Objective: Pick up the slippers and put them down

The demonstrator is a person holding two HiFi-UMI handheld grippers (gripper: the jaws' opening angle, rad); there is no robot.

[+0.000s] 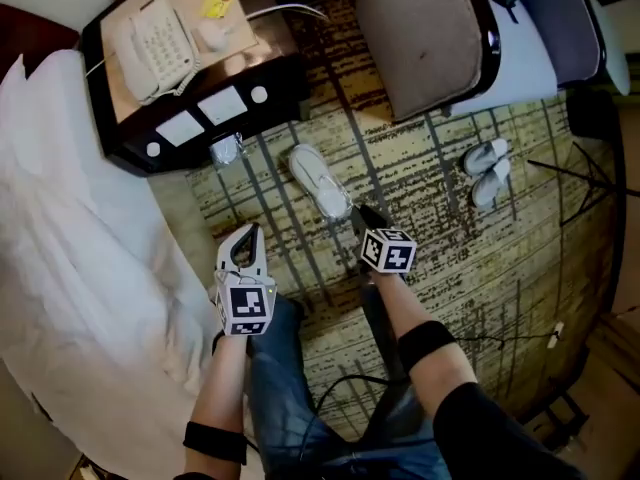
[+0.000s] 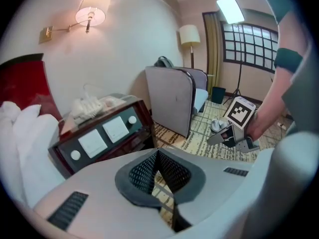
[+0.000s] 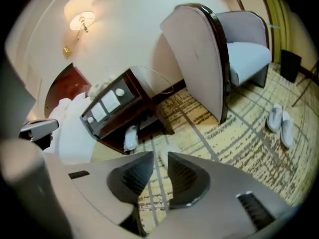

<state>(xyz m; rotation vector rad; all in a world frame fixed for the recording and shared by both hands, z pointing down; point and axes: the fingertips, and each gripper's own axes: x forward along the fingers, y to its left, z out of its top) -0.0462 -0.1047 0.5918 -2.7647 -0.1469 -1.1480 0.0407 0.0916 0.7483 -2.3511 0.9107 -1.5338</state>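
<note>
One white slipper (image 1: pixel 318 180) lies on the patterned carpet in front of the nightstand. A pair of white slippers (image 1: pixel 487 173) (image 3: pixel 279 121) (image 2: pixel 218 126) lies together further right, near the armchair. My right gripper (image 1: pixel 363 216) (image 3: pixel 160 156) hangs above the carpet just right of the single slipper's near end. Its jaws stand a narrow gap apart with nothing between them, and only carpet and that slipper show through the gap. My left gripper (image 1: pixel 244 232) (image 2: pixel 157 154) is raised to the left of the slipper, shut and empty.
A dark nightstand (image 1: pixel 200 118) with a telephone (image 1: pixel 155 43) stands at the back left. A wrapped white bundle (image 1: pixel 226 150) (image 3: pixel 130 137) lies under it. The white bed (image 1: pixel 70 248) runs along the left. An armchair (image 1: pixel 430 28) stands behind, with a tripod (image 1: pixel 580 178) at right.
</note>
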